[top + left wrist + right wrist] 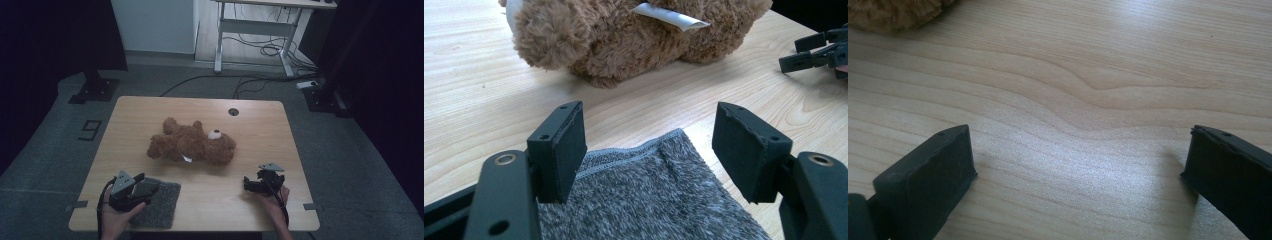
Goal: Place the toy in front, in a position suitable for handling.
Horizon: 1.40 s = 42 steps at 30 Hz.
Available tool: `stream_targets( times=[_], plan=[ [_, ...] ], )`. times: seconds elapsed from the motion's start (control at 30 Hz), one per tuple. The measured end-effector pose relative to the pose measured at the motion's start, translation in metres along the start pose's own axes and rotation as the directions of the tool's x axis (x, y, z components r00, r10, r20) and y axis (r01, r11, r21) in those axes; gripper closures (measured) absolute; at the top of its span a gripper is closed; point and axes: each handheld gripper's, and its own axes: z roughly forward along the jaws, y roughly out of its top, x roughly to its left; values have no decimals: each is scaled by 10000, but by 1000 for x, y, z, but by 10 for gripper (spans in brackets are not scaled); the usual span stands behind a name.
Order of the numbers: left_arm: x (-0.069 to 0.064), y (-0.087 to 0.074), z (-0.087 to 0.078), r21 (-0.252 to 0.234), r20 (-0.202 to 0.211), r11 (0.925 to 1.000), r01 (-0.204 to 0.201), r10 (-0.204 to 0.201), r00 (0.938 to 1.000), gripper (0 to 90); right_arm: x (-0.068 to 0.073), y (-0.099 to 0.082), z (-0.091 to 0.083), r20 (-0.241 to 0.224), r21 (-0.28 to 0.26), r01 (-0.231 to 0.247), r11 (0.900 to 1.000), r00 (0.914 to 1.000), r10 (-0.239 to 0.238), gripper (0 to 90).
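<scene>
A brown teddy bear (192, 143) lies on its side in the middle of the wooden table (260, 130), a white tag on its belly. In the left gripper view the bear (624, 40) fills the top, its tag (671, 17) curling outward. A grey fuzzy cloth (162, 202) lies flat at the front left edge. My left gripper (147, 190) hovers open over the cloth (649, 195), nothing between its jaws. My right gripper (250, 184) stands open above bare wood at the front right, empty; its own view (1078, 155) shows just a tuft of bear fur (893, 12) at top left.
A small round grommet hole (233, 111) sits near the table's far edge. Beyond the table are a white desk frame (260, 30), floor cables (260, 80) and dark stand bases (95, 90). The right gripper (816, 52) shows far right in the left gripper view.
</scene>
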Motion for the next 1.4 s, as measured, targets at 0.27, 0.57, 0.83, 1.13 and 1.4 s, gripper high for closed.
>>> stream_targets(
  times=[0.27, 0.57, 0.83, 1.13, 1.4],
  plan=[
    [5, 1, 0, 11, -196, 9999, 173, -172, 9997, 299, 1, -1, -2, -154, -47, 184, 9998, 9997, -185, 18],
    [-8, 13, 5, 142, -357, 9992, -364, 369, 9987, 303, 12, -3, -6, -634, -178, 696, 9974, 9955, -706, 74],
    [2, 32, 12, -19, -208, 9996, -270, 269, 9994, 302, 20, 12, -22, -1313, -1201, 639, 9907, 9881, -797, 79],
    [11, 38, 37, 213, -393, 9989, -416, 424, 9983, 302, 33, 41, -23, -1805, -2001, 810, 9764, 9765, -1180, 83],
    [18, 44, 57, 270, -651, 9986, -453, 470, 9968, 306, 51, 61, -27, -2042, -2446, 1182, 9624, 9640, -1703, 91]
  ],
)
